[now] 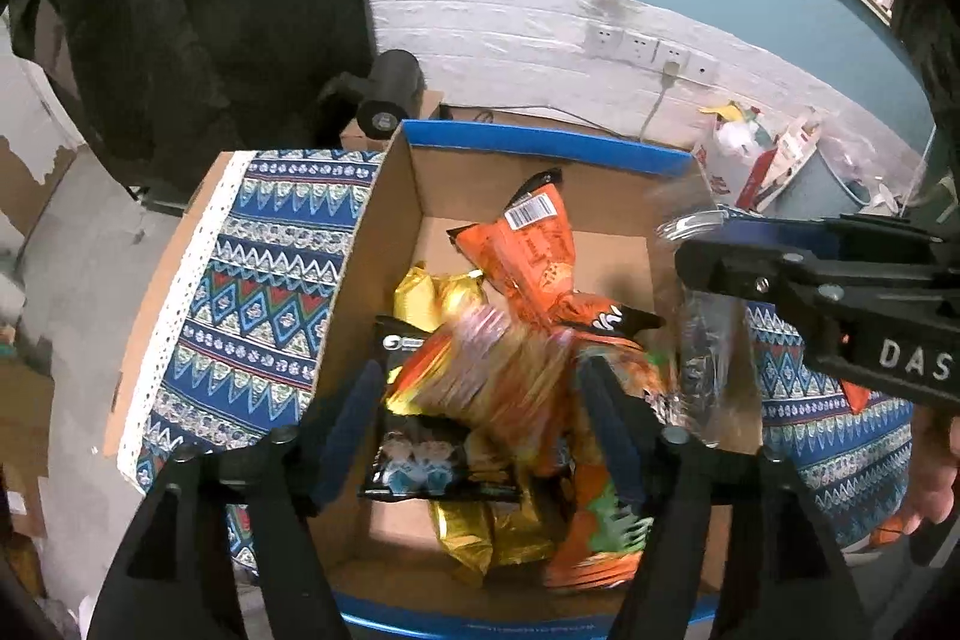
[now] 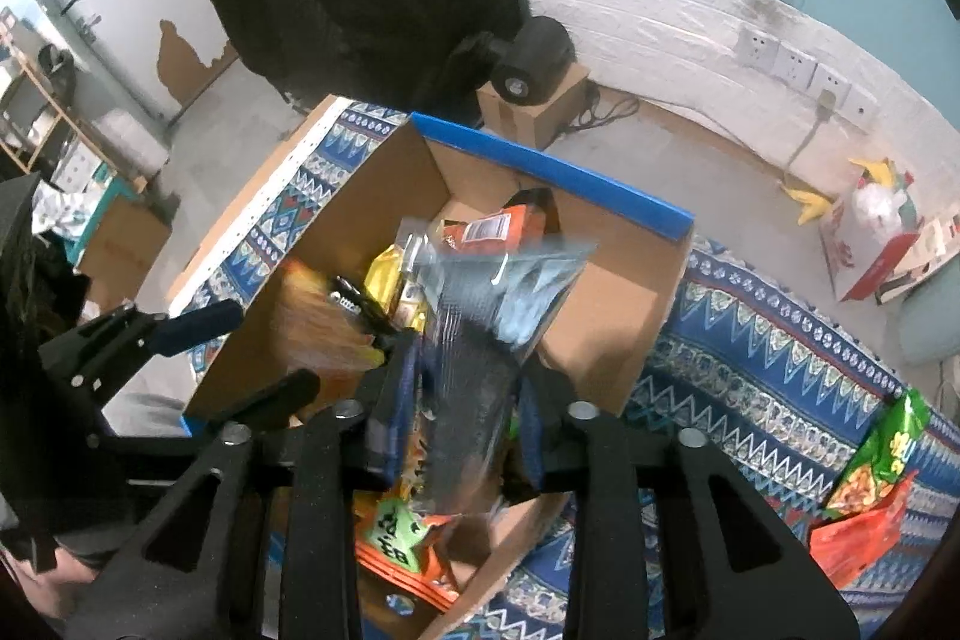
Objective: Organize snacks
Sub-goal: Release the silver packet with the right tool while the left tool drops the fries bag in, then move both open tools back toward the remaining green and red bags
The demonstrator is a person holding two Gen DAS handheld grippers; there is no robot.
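Matt cardboard box (image 1: 384, 244), glossy foil snack packets (image 1: 540, 274)

We read the white letters "DAS", cut off by the frame edge, on the black body of the right gripper (image 1: 696, 235) at the right edge of the left wrist view. A barcode label (image 1: 529, 209) sits on the orange snack bag (image 1: 534, 262) near the frame centre; its digits are too small for us to read. Other package print is blurred.

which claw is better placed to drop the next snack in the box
Right. The right claw is shut on a clear and dark plastic snack packet directly over the open cardboard box with blue rim. The left claw is open above the box, holding nothing.
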